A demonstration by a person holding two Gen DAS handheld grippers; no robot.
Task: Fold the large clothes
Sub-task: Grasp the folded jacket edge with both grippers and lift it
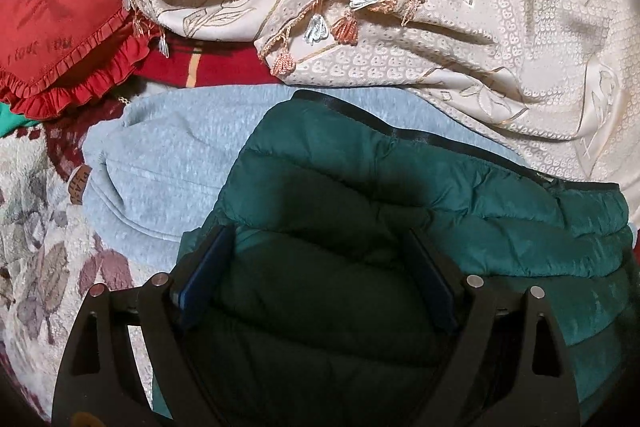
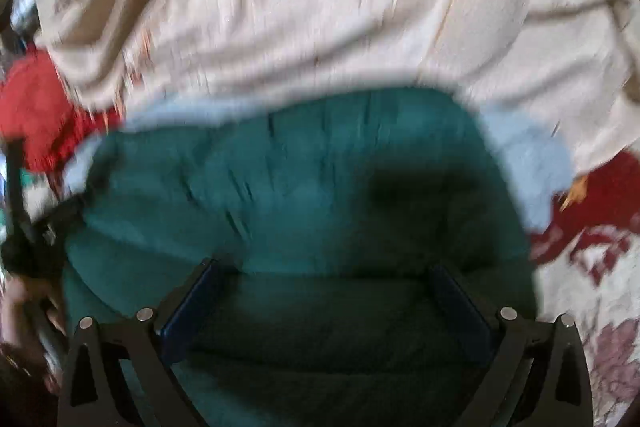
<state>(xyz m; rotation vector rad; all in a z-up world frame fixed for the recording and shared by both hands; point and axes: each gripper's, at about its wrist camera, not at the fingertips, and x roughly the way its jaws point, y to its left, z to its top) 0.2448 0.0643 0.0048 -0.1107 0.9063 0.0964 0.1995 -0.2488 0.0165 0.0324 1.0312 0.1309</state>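
A dark green quilted puffer jacket (image 1: 420,195) lies bunched on a light blue-grey sweatshirt (image 1: 168,163). My left gripper (image 1: 320,239) hangs open just over the jacket's near part, fingers spread wide, nothing between them. In the blurred right wrist view the same green jacket (image 2: 280,187) fills the middle, with the light blue sweatshirt (image 2: 524,163) showing around its edge. My right gripper (image 2: 324,271) is open over the jacket, holding nothing. The left gripper's dark body (image 2: 24,227) shows at the far left edge.
A cream patterned cloth with orange tassels (image 1: 440,27) is heaped behind the jacket and also shows in the right wrist view (image 2: 320,7). A red frilled cushion (image 1: 60,27) lies at the back left. A floral blanket (image 1: 36,227) covers the surface.
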